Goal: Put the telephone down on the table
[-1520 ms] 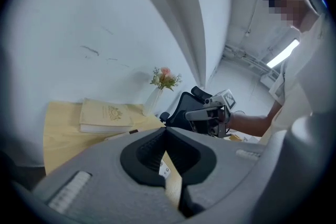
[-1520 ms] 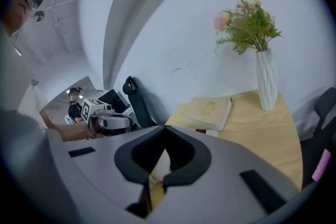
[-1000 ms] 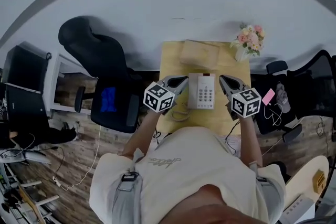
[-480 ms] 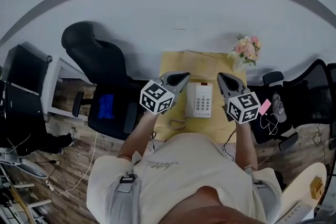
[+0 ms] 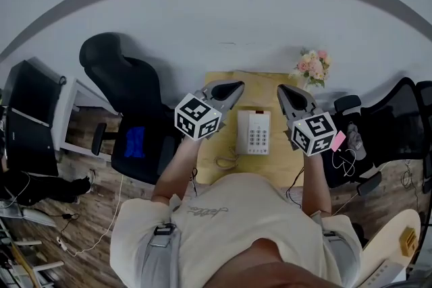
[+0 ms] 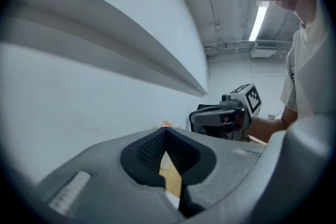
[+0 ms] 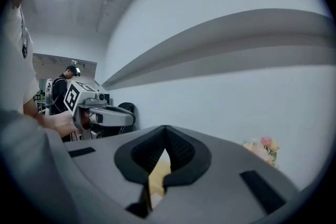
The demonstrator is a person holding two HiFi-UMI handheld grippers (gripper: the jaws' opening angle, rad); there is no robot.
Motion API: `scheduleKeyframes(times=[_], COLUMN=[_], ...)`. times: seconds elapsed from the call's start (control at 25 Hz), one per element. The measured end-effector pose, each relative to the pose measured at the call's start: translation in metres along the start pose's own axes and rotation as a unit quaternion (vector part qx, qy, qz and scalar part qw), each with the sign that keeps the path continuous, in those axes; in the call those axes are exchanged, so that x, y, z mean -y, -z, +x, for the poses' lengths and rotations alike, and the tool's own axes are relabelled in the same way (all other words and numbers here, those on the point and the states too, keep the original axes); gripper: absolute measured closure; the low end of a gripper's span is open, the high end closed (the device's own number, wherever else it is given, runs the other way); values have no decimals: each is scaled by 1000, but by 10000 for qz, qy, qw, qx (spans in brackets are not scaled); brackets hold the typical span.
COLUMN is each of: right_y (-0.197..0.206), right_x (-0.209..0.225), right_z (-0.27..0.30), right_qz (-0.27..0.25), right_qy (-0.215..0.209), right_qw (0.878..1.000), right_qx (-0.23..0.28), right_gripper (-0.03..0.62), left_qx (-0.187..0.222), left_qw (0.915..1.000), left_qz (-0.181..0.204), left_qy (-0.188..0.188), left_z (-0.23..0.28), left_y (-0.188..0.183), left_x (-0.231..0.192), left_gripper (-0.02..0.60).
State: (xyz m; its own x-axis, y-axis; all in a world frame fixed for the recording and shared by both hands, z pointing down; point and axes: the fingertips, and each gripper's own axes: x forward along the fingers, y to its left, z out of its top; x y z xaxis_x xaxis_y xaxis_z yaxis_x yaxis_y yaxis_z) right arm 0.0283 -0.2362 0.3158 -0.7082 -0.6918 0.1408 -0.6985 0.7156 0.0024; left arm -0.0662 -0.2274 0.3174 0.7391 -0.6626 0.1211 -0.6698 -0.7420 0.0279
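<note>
A white push-button telephone (image 5: 254, 132) lies flat on the small yellow-wood table (image 5: 277, 162), its coiled cord (image 5: 226, 162) trailing off its near left corner. My left gripper (image 5: 237, 85) hangs in the air to the left of the telephone, shut and empty. My right gripper (image 5: 281, 89) hangs to its right, also shut with nothing in it. In the left gripper view the jaws (image 6: 165, 131) meet at the tip, with the right gripper (image 6: 226, 115) beyond. The right gripper view shows its closed jaws (image 7: 165, 128) and the left gripper (image 7: 100, 113) across from it.
A vase of pink flowers (image 5: 312, 65) stands at the table's far right corner. There is a black office chair (image 5: 128, 98) left of the table and another chair (image 5: 398, 118) on the right. A pink card (image 5: 337, 140) and cables lie right of the table. A pale wall is behind.
Both grippers have risen from beside the telephone and stayed shut. The telephone has not moved on the table.
</note>
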Motion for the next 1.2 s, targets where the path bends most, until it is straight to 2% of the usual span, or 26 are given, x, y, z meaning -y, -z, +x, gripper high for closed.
scheduleKeyframes(times=[0.16, 0.44, 0.84, 1.08, 1.2], right_y=[-18, -41, -72, -84, -89], right_x=[2, 3, -1, 2, 4], right_z=[0, 3, -6, -12, -15], right_qz=[-110, -67, -332, -370, -362], right_qy=[2, 81, 138, 198, 267], right_qw=[9998, 9990, 9970, 9958, 9950], right_qx=[146, 436, 689, 816, 895], right_gripper=[592, 592, 592, 592, 592], left_qx=[166, 450, 761, 792, 830], left_qw=[9998, 9970, 9939, 9899, 9889], left_qz=[69, 208, 282, 510, 498], left_qy=[-132, -594, -746, -1055, -1126], left_z=[0, -7, -17, -21, -23], left_y=[-16, -38, -66, -73, -76], left_x=[-5, -22, -24, -30, -31], left_gripper=[566, 566, 566, 566, 566])
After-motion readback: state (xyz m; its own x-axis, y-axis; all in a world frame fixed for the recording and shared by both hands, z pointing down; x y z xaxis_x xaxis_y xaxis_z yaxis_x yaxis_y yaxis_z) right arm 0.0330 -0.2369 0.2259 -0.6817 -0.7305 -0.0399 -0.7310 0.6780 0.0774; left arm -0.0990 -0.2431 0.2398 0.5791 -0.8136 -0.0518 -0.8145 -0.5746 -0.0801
